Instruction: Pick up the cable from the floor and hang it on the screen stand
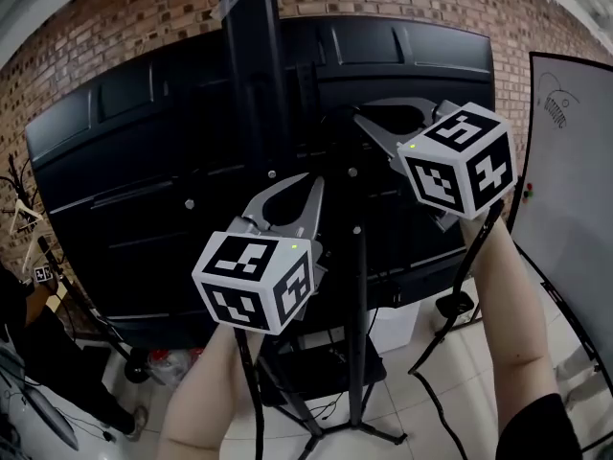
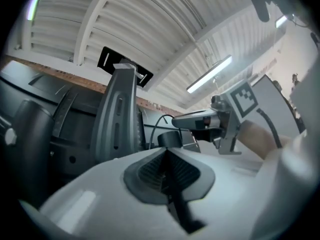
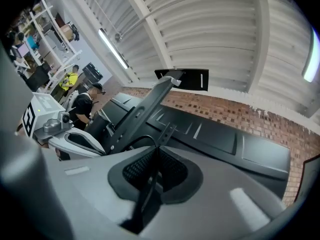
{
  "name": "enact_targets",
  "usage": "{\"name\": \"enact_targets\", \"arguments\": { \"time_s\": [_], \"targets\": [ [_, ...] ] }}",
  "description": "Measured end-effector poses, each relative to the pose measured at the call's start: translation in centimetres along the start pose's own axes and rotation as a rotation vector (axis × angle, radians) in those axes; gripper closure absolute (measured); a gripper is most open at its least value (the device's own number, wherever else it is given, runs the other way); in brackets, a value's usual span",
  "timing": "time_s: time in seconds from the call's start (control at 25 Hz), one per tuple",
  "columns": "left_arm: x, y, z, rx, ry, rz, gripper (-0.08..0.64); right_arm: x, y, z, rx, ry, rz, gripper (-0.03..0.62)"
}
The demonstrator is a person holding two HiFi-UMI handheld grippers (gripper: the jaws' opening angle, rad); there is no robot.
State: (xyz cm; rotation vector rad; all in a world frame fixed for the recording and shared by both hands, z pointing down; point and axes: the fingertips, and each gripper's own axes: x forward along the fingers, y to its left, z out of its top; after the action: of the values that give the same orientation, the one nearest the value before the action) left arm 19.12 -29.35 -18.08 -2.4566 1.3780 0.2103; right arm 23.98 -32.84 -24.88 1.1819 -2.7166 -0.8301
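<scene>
L gripper (image 1: 308, 192) & R gripper (image 1: 366, 123) jaws both pinched shut on black cable (image 3: 146, 201), slack hanging below each. Stand pole (image 1: 251, 65) just ahead of jaws. Risk: thin cable slips from pinch, or slack snags stand legs (image 1: 378, 436).

I count two claws: my left claw (image 1: 305, 188) and my right claw (image 1: 372, 127). One black cable (image 1: 466, 262) is in sight, one large dark screen (image 1: 144, 161), one stand (image 1: 251, 56), one whiteboard (image 1: 570, 161) and one brick wall (image 1: 115, 27).
</scene>
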Motion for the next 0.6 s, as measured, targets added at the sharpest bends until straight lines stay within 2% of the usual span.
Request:
{"name": "enact_targets", "arguments": {
  "time_s": [0.28,0.6],
  "targets": [
    [2.2,0.3,-0.7,-0.006,0.023,-0.035,0.554,0.5,-3.5,-2.5,0.029,0.130,-0.049,0.568],
    [3.0,1.1,-0.6,-0.042,0.043,-0.062,0.555,-0.5,-3.9,-6.9,-0.029,0.264,-0.110,0.574]
  ]
}}
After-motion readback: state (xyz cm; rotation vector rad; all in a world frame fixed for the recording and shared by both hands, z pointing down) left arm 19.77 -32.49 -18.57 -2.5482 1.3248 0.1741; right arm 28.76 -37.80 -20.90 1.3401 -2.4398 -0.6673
